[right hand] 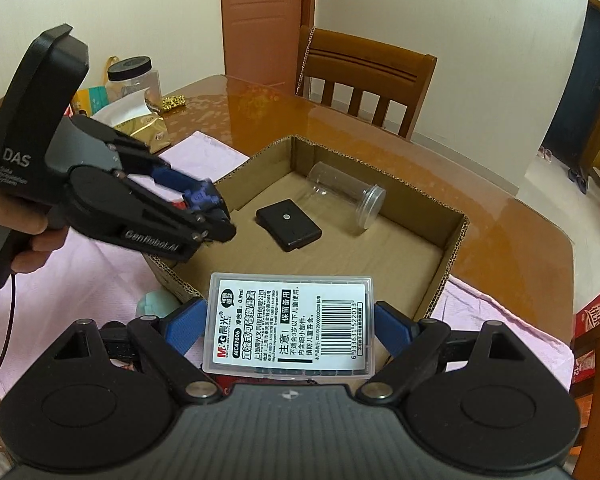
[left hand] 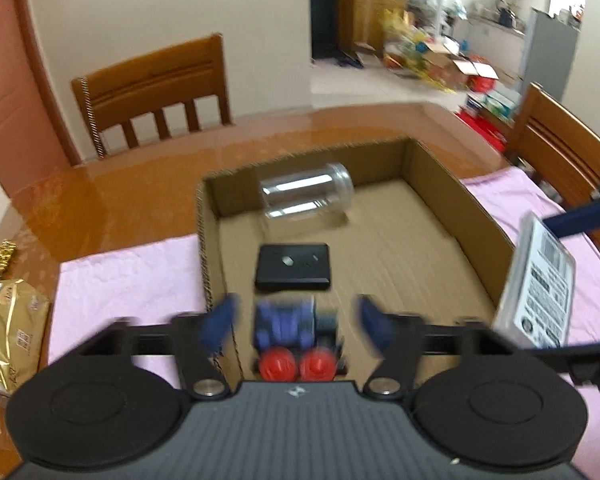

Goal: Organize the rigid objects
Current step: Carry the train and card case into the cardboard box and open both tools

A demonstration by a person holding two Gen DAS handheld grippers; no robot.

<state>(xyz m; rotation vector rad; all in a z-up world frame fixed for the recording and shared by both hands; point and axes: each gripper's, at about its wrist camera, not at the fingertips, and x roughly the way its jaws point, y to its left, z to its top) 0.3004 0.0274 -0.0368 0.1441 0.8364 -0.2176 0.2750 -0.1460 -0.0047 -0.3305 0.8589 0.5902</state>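
Right in front of your right gripper (right hand: 288, 322) is a flat clear plastic case (right hand: 290, 326) with a white label and a bar code. The blue pads (right hand: 186, 326) press on its two short sides, so the jaws are clamped on the case. It hangs over the near wall of the open cardboard box (right hand: 456, 248).

Your left gripper (left hand: 294, 322) has its jaws wide apart. A small blue and black toy with two red round ends (left hand: 296, 340) sits between the blue fingers (left hand: 220, 320). The fingers do not touch it in the left wrist view. It is blurry there, at the near edge of the box.

Inside the box, a flat black block (left hand: 293, 272) lies near the middle. A clear jar (left hand: 306, 196) lies on its side at the far wall.

The box sits on a pink cloth (left hand: 128, 284) on a shiny brown table (left hand: 140, 184). Wooden chairs (left hand: 156, 92) stand around it.
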